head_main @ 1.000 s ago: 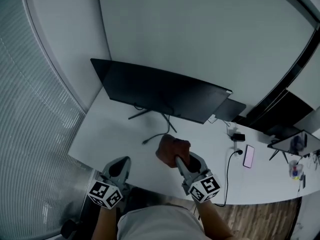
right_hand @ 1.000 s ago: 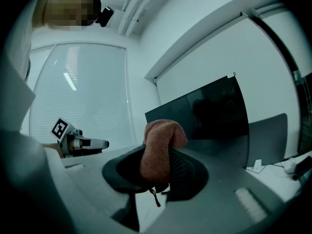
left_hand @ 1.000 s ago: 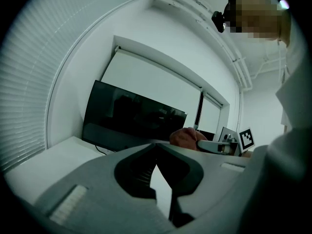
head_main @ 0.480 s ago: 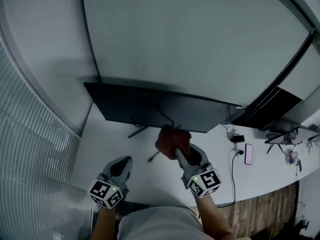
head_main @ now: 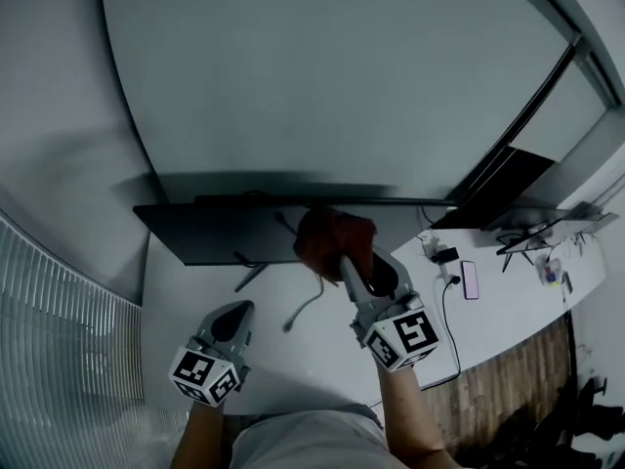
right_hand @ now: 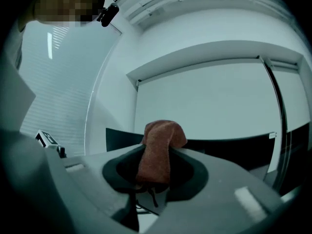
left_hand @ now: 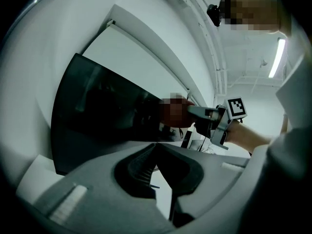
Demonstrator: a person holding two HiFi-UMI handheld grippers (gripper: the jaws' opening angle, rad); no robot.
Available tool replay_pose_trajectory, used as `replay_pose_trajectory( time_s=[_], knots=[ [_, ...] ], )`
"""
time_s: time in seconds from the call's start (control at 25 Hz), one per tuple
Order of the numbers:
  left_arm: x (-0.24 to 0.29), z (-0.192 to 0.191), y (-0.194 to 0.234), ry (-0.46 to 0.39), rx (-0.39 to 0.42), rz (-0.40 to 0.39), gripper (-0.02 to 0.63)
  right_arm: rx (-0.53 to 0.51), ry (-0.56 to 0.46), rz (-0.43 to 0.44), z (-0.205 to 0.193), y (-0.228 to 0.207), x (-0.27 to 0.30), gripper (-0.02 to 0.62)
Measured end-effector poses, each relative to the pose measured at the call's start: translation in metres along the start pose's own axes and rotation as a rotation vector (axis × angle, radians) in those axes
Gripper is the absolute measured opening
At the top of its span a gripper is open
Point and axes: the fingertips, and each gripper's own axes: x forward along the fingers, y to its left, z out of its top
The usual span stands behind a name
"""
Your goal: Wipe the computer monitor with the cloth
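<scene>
since a second ago the cloth (head_main: 332,234) had risen from above the desk (head_main: 195,291) to the monitor (head_main: 215,233), in front of its upper middle, pinched in the right gripper (head_main: 349,262); contact with the screen was unclear. wiping looked about to begin. the left gripper (head_main: 234,313) hung low over the desk, jaws pressed together, empty.

The tips of the right gripper (head_main: 345,260) are buried in the cloth (head_main: 330,240). The bunched fabric just ahead of the fingers covers the middle of the monitor (head_main: 215,233), so contact with the screen cannot be told. In the right gripper view the cloth's lower end drops out of sight between the fingers, and the small items (head_main: 444,256) off to their right are too small to name.
</scene>
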Motion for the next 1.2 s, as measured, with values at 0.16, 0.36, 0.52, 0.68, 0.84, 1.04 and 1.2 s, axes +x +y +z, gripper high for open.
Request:
replay_pose_trajectory(
  time_s=[0.16, 0.36, 0.52, 0.68, 0.84, 1.04, 1.2],
  knots=[
    [0.009, 0.015, 0.007, -0.009, -0.008, -0.018, 0.008, -0.036, -0.002, -0.044, 0.022, -0.011, 0.01, 0.118],
    [0.016, 0.027, 0.01, -0.014, 0.002, -0.028, 0.008, -0.096, 0.019, -0.047, 0.039, -0.017, 0.031, 0.118],
    [0.016, 0.032, 0.013, -0.019, 0.004, -0.017, 0.008, -0.174, 0.062, -0.034, 0.041, -0.013, 0.05, 0.118],
    [0.013, 0.033, 0.019, -0.03, -0.005, 0.007, 0.008, -0.183, 0.082, -0.01, 0.038, -0.01, 0.063, 0.118],
    [0.009, 0.03, 0.022, -0.028, -0.02, 0.032, 0.008, -0.196, 0.098, -0.009, 0.036, -0.014, 0.07, 0.118],
    [0.008, 0.022, 0.019, -0.009, -0.025, 0.044, 0.008, -0.239, 0.115, -0.006, 0.035, -0.015, 0.072, 0.118],
    [0.01, 0.017, 0.013, 0.012, -0.018, 0.056, 0.008, -0.281, 0.129, -0.005, 0.034, -0.019, 0.07, 0.118]
  ],
)
